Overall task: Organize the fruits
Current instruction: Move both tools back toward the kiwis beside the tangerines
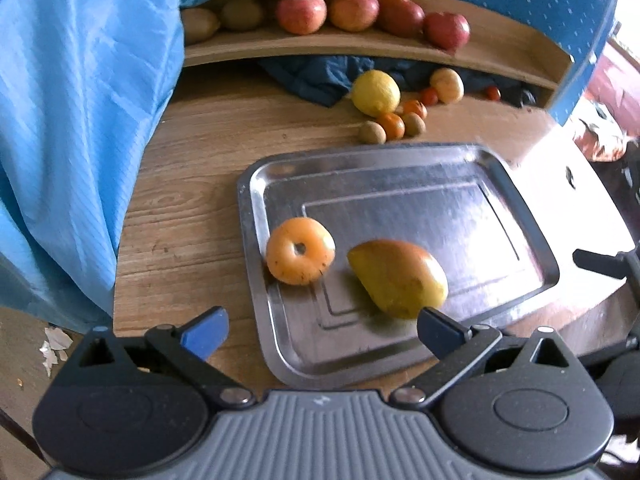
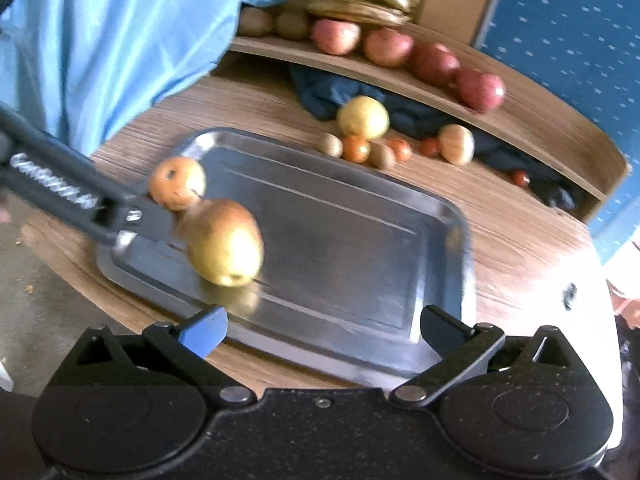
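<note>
Wood-grain tabletop is seen from the left wrist, with a steel tray lying on it as the landmark. On the tray's near left part a persimmon and a mango rest just beside each other, apart from any pad. The left gripper is spread wide above the tray's near edge, with nothing held. Beyond the tray's far rim a lemon and small loose fruits are scattered; further back a shelf carries apples and bananas, and blue cloth hangs left of the tray. A risk is judged: both fruits are rounded, the tray looks slick, and a nudge from a passing finger could roll them off the near rim.

From the right wrist, the tray is seen again, blurred. The mango sits near its left end, the persimmon behind it. The right gripper is held wide and empty over the near rim. A black arm of the other tool lies close to the mango and could knock it. Bare floor shows left of the table.
</note>
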The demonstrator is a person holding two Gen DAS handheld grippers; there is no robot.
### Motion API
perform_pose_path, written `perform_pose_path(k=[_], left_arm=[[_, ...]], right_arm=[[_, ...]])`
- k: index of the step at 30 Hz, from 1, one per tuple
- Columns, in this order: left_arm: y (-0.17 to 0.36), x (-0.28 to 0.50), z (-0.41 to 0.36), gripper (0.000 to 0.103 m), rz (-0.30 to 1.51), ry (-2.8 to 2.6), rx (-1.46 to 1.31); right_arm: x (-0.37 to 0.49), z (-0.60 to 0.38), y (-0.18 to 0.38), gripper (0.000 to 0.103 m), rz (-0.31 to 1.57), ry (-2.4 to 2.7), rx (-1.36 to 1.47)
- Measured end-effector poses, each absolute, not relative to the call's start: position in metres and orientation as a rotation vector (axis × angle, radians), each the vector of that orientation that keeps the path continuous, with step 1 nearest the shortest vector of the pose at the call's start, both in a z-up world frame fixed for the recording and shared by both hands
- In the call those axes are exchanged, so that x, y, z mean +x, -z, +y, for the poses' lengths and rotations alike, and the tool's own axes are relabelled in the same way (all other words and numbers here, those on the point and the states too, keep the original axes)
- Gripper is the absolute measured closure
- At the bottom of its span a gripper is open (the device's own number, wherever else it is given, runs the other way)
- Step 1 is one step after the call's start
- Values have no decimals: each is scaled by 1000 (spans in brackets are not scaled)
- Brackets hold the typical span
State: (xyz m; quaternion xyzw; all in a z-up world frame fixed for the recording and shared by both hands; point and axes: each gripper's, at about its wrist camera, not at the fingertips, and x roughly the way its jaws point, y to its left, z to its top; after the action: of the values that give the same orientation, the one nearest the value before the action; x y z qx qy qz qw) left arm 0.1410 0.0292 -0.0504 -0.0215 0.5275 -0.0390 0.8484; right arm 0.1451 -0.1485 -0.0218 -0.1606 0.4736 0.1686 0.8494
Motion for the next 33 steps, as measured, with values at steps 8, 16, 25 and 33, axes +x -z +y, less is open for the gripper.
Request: perform_pose_path(k=[8,16,25,33], left_arm=[[46,134,16,1,1140,94,-8],[41,145,4,1,1127,105,16],[40,174,5,1,1102,119,17],[40,206,14,1,1086,132,18]], right_arm=[[137,-173,24,1,1017,-257,-338],[141,-192,21,1,1004,-189,-304],[164,-197,18,1,982,-135,-276],[193,-192,19,1,966,-119,-257]])
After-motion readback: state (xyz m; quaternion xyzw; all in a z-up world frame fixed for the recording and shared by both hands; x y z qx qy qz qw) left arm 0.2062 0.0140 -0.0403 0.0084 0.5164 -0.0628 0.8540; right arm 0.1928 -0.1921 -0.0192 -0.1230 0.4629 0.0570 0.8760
